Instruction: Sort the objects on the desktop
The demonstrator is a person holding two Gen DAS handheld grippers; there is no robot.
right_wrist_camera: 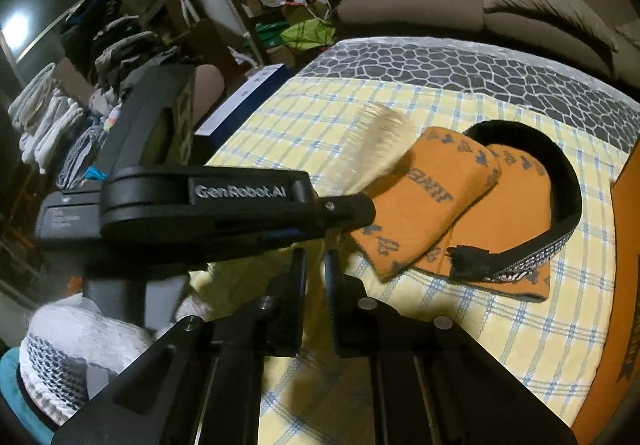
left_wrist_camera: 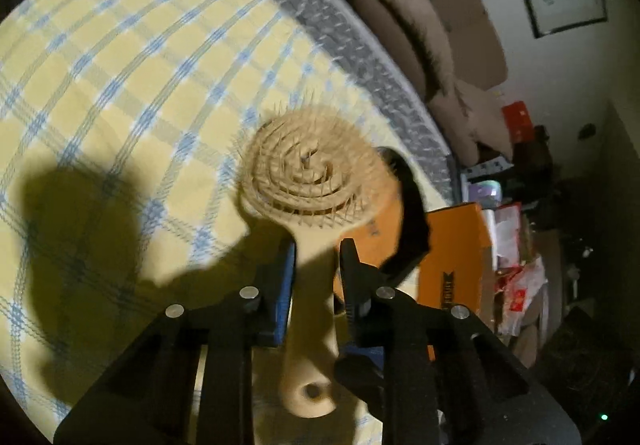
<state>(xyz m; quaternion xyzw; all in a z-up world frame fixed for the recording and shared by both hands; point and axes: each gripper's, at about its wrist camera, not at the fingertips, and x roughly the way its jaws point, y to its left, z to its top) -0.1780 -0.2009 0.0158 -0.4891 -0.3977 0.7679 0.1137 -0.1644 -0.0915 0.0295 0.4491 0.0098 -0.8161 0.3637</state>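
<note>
Checked tablecloth (right_wrist_camera: 500, 329); left claw (right_wrist_camera: 352, 211) marked "GenRobot.AI" grips hairbrush (left_wrist_camera: 316, 181).

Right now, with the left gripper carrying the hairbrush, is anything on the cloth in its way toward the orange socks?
Nothing visible blocks it. The left gripper holds the hairbrush by its handle above the checked cloth. Past the brush head lie only the orange socks and a black headband resting on them. Blur hides finer detail.

brush (left_wrist_camera: 316, 181) beige | cloth (left_wrist_camera: 120, 65) yellow-blue plaid | socks (right_wrist_camera: 432, 201) orange (grey motifs)
</note>
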